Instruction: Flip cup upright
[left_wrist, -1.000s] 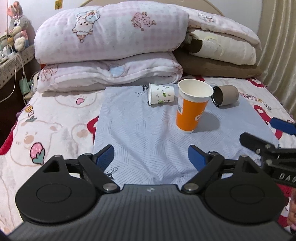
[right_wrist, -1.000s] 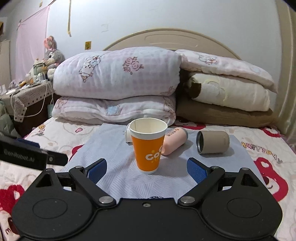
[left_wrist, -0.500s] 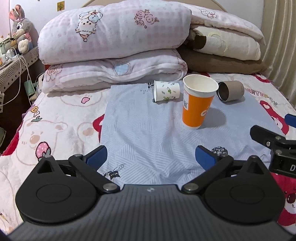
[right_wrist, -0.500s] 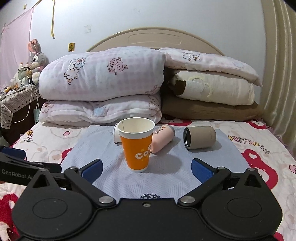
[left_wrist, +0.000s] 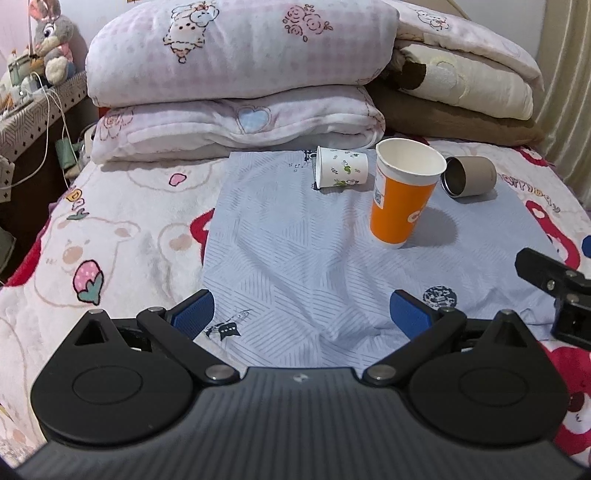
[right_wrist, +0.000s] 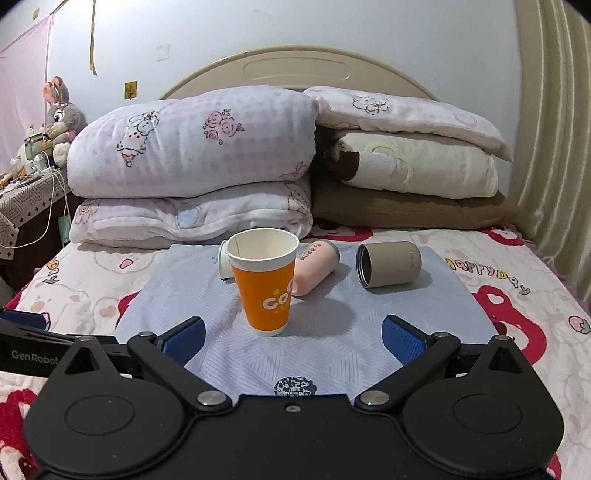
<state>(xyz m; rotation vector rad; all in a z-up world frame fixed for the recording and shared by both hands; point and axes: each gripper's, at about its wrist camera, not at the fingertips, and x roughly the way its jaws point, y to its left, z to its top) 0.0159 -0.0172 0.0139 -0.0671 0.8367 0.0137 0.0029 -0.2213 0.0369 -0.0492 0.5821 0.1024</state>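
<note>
An orange paper cup (left_wrist: 400, 194) (right_wrist: 266, 284) stands upright on a light blue cloth (left_wrist: 295, 240) on the bed. A small white floral paper cup (left_wrist: 341, 169) lies on its side behind it, mostly hidden in the right wrist view (right_wrist: 224, 262). A pink cup (right_wrist: 316, 271) and a beige cup (left_wrist: 469, 176) (right_wrist: 389, 264) lie on their sides. My left gripper (left_wrist: 301, 314) is open and empty, short of the cups. My right gripper (right_wrist: 291, 338) is open and empty, just in front of the orange cup.
Stacked pillows and folded quilts (right_wrist: 192, 162) stand behind the cloth against the headboard. A side table with cables and a plush rabbit (right_wrist: 59, 114) is at the left. A curtain (right_wrist: 554, 147) hangs at the right. The right gripper shows at the left wrist view's right edge (left_wrist: 554, 284).
Both grippers have drawn back a little from the cups, still open. The orange cup stays upright and nothing else has moved.
</note>
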